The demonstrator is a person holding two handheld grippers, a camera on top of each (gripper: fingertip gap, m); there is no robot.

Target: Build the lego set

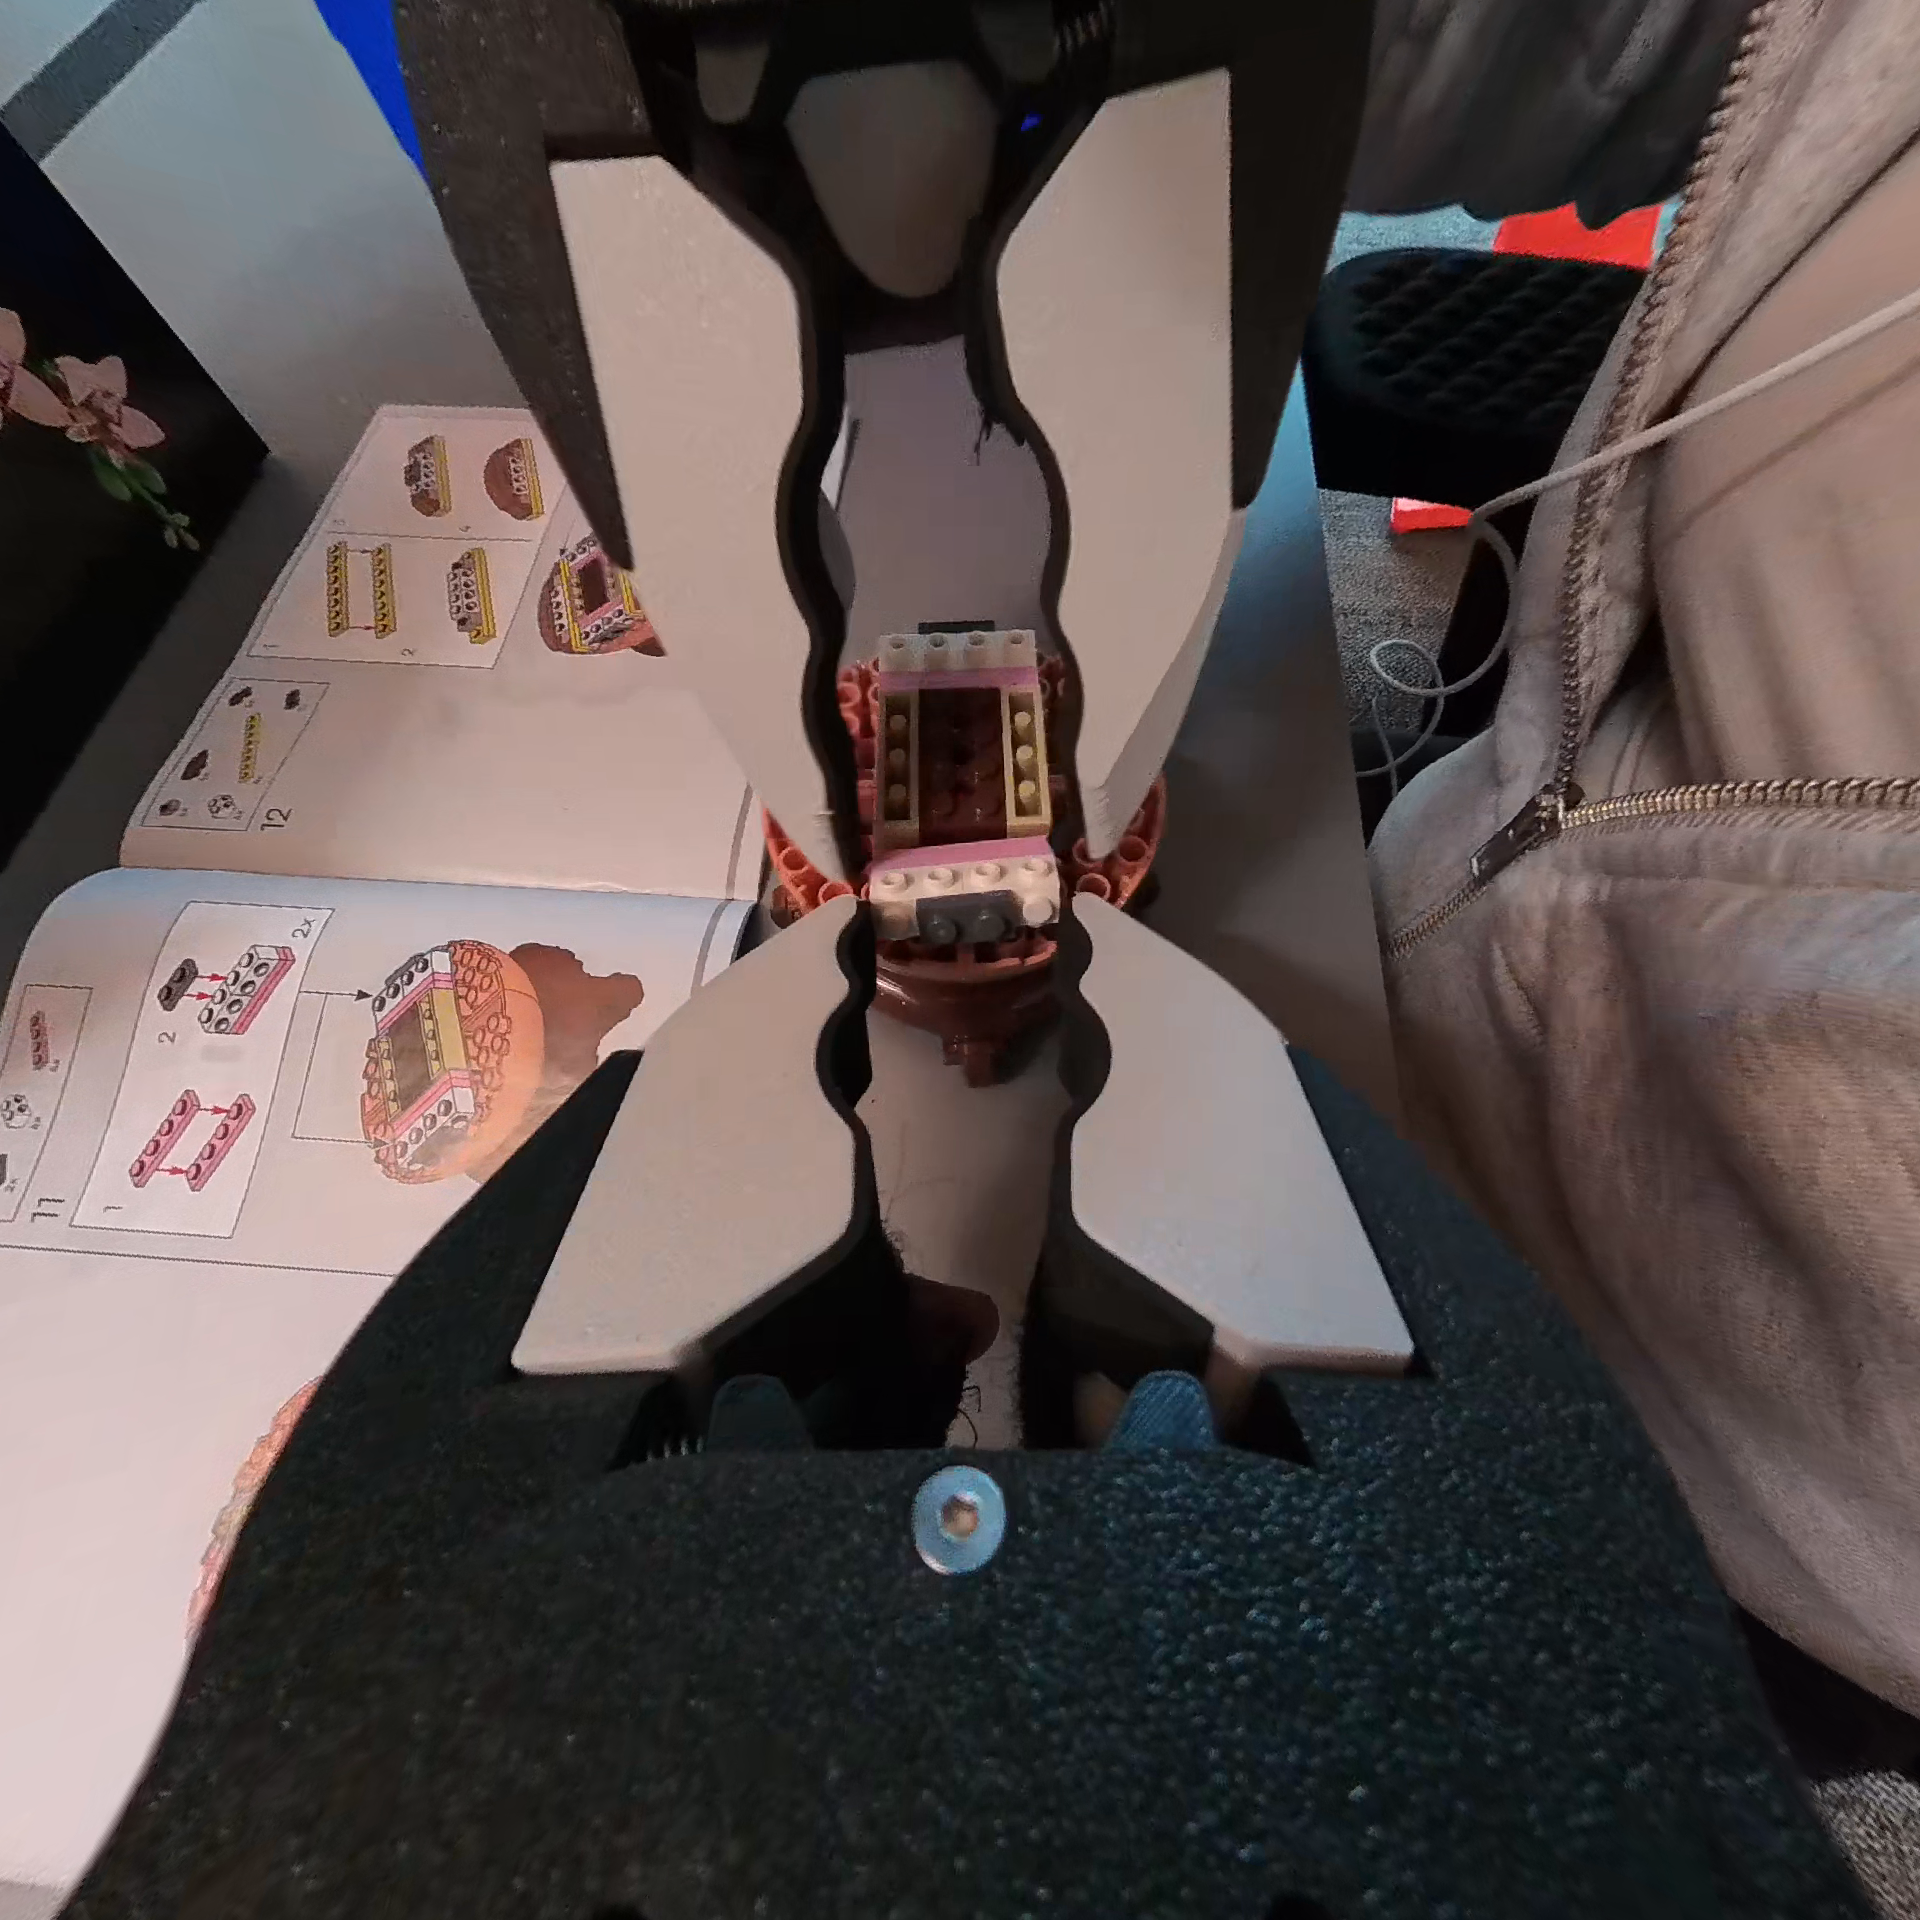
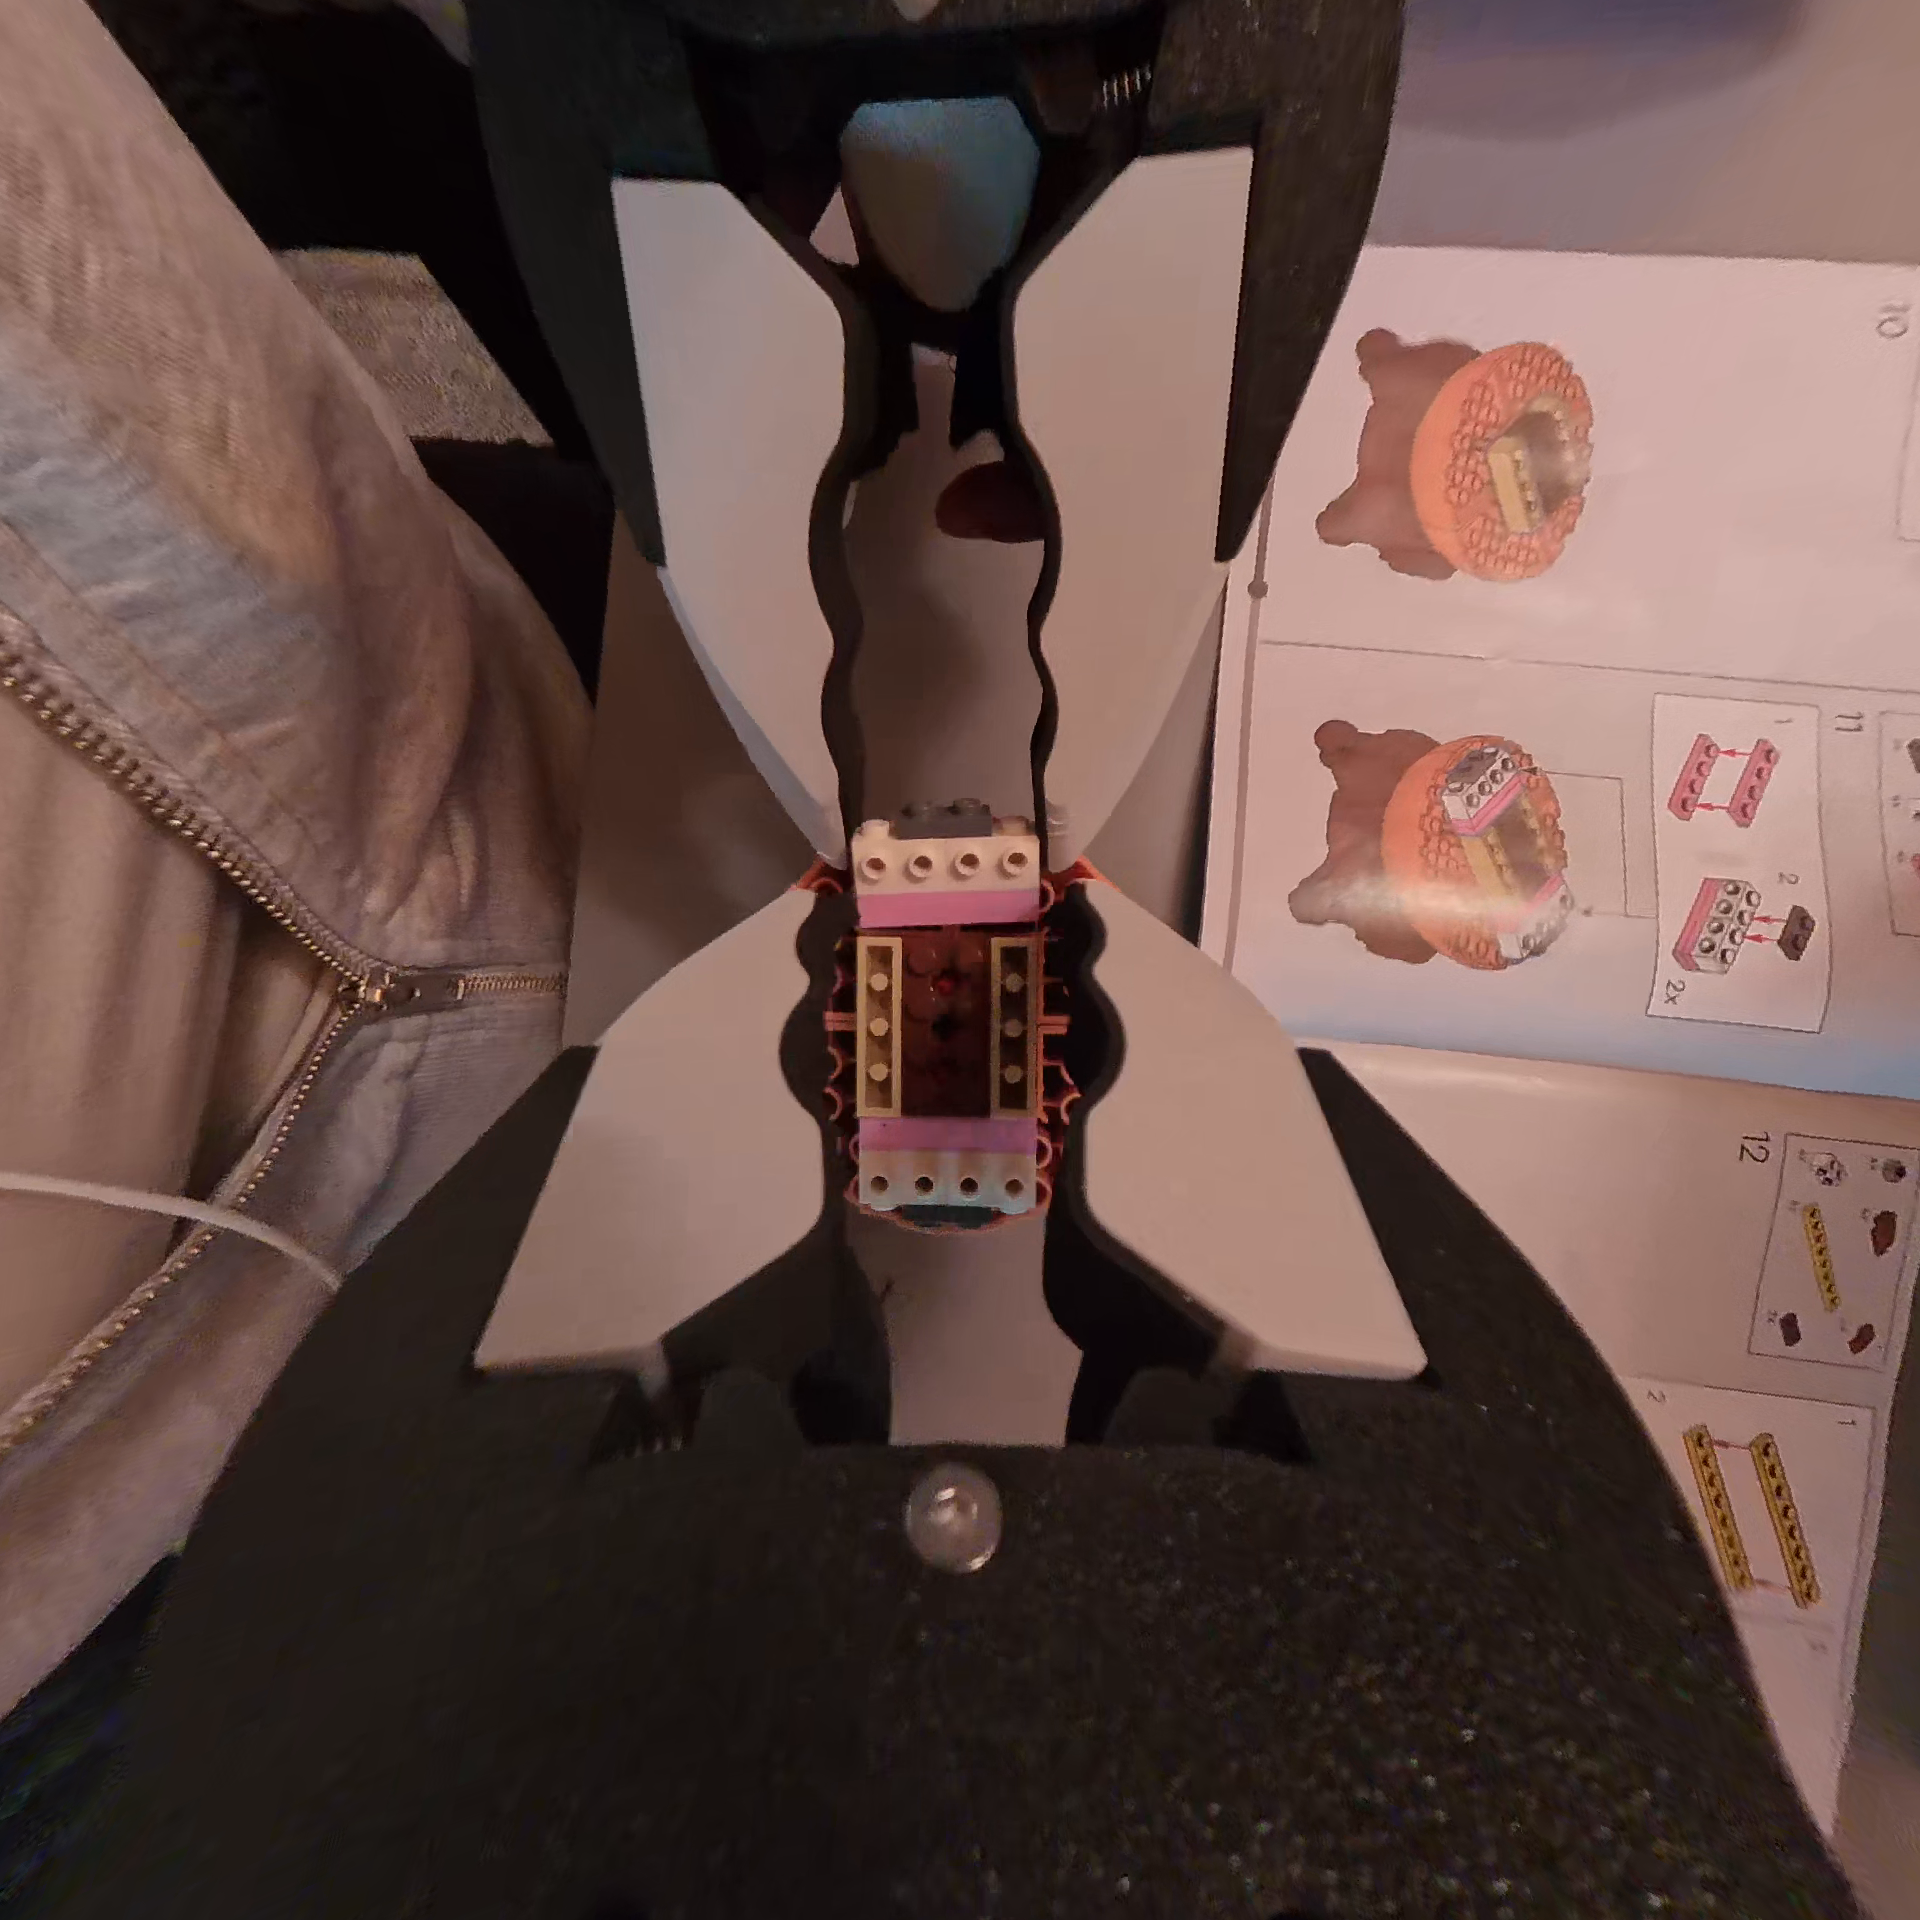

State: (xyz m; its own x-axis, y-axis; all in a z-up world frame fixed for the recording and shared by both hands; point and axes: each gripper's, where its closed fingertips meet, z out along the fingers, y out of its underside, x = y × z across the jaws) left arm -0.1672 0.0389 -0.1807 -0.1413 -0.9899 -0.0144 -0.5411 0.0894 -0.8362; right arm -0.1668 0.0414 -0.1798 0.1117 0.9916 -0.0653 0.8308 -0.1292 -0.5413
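The left gripper [image 1: 961, 920] is clenched on the lego build [image 1: 961, 790], its fingertips bearing on the near end, by the white brick with a grey plate. The right gripper [image 2: 940, 1049] comes in from the opposite side, tip to tip with it, and grips the same lego build [image 2: 943, 1023] across its middle, the fingers pressing the round orange rim on both sides. So the model sits between the two pairs of tips, seemingly held above the table (I cannot see any support under it). It looks light and rigid, but clutch-fitted: the pink and white end stacks could pop off if squeezed, so the rim or brown base is the safer hold. Beyond the left gripper's left side lies the open instruction booklet [image 1: 436, 748]; a grey zipped jacket [image 1: 1662, 935] is to its right.
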